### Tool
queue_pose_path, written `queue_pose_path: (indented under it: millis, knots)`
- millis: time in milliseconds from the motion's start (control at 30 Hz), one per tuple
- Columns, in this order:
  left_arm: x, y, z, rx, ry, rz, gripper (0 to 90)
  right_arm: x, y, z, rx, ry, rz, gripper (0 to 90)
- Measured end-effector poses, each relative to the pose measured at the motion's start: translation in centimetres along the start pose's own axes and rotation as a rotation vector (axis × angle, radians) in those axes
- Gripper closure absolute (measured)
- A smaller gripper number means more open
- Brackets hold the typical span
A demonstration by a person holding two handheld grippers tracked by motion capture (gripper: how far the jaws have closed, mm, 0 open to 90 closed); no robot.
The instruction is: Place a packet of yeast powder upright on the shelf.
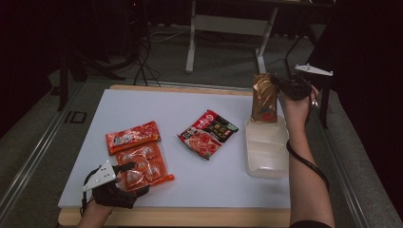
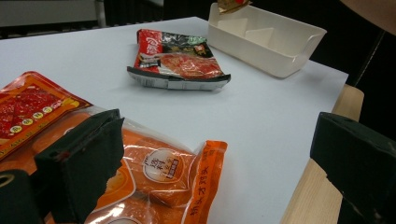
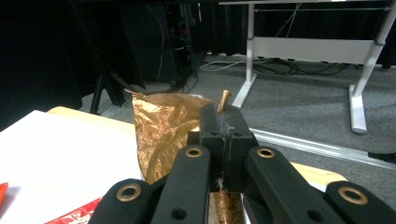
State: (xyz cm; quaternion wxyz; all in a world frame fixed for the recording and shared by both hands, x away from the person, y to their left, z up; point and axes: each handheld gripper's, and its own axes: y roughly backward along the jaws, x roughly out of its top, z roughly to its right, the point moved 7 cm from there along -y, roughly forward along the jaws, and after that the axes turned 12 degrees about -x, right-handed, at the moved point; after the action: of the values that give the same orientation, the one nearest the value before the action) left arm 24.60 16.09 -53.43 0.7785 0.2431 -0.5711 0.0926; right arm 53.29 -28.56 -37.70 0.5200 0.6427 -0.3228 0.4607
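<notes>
Right gripper (image 1: 281,85): jaws were squeezed tight on the top edge of the gold bag (image 1: 264,98), holding it up over the far end of the white tub (image 1: 266,164).
Left gripper (image 1: 129,167): jaws were wide apart, resting low over the orange pack (image 1: 149,172), not pinching it.
Table (image 1: 199,180): white top with a wooden edge.
White tub: sat near the right edge of the table.
Orange pack: lay flat at the front left.
Red pack (image 1: 132,137): lay just behind the orange pack, touching it.
Red and black pack (image 1: 207,133): lay in the middle, apart from the others.
</notes>
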Motion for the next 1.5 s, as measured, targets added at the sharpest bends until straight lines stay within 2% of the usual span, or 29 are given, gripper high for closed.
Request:
queue_pose_path:
  millis: [100,233,500,667,1100,1300,1500]
  knots:
    - [0.0,0.0,-0.1,-0.001,0.002,0.001,2.9,-0.6,-0.9,0.7,-0.009,-0.017,-0.003,89.5]
    - [0.0,0.1,-0.1,-0.002,0.003,0.004,2.9,-1.3,-1.6,1.0,-0.024,-0.011,-0.008,89.5]
    - [0.0,0.0,-0.1,-0.003,0.003,0.0,2.9,-2.9,-2.1,1.2,-0.016,-0.04,-0.038,89.5]
    - [-0.1,0.0,-0.1,-0.002,0.004,-0.001,2.9,-3.8,-1.9,1.4,-0.006,-0.065,-0.052,89.5]
    - [0.0,0.0,0.0,-0.002,0.0,-0.003,2.9,-6.6,-0.9,1.7,-0.014,-0.072,-0.13,89.3]
    - [0.0,-0.1,0.0,-0.001,-0.005,-0.006,2.9,-7.4,0.0,2.6,-0.02,-0.109,-0.127,88.9]
    - [0.0,-0.1,0.0,-0.001,-0.004,-0.007,2.9,-7.6,0.4,3.3,-0.038,-0.124,-0.131,87.9]
